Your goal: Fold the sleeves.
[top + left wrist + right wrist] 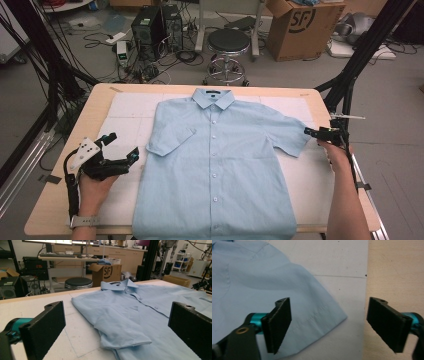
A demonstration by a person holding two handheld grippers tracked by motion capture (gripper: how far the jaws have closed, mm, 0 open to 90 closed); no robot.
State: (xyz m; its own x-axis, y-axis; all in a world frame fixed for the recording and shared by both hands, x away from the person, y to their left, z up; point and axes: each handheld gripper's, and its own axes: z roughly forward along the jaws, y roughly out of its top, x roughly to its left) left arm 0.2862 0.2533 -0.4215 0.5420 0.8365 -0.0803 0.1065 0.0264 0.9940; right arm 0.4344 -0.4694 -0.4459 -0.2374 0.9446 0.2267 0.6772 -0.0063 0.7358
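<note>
The left tongs (pixel 117 332) are standing wide apart at the bottom corners of the frame, with nothing between them but the folded sleeve (pixel 120 330) of a light blue shirt (pixel 140 307) lying across the white-covered desk (pixel 32 307). A stool (pixel 78 283) and a cardboard box (pixel 106 272) are sitting behind, upper centre.

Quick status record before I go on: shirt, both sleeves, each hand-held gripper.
shirt: light blue, buttoned, flat on the white mat, collar away from the person
left sleeve: folded in onto the shirt
right sleeve: spread out
left hand-held gripper: open, beside the shirt, holding nothing
right hand-held gripper: open, sleeve's edge between its jaws, not yet pinched
</note>
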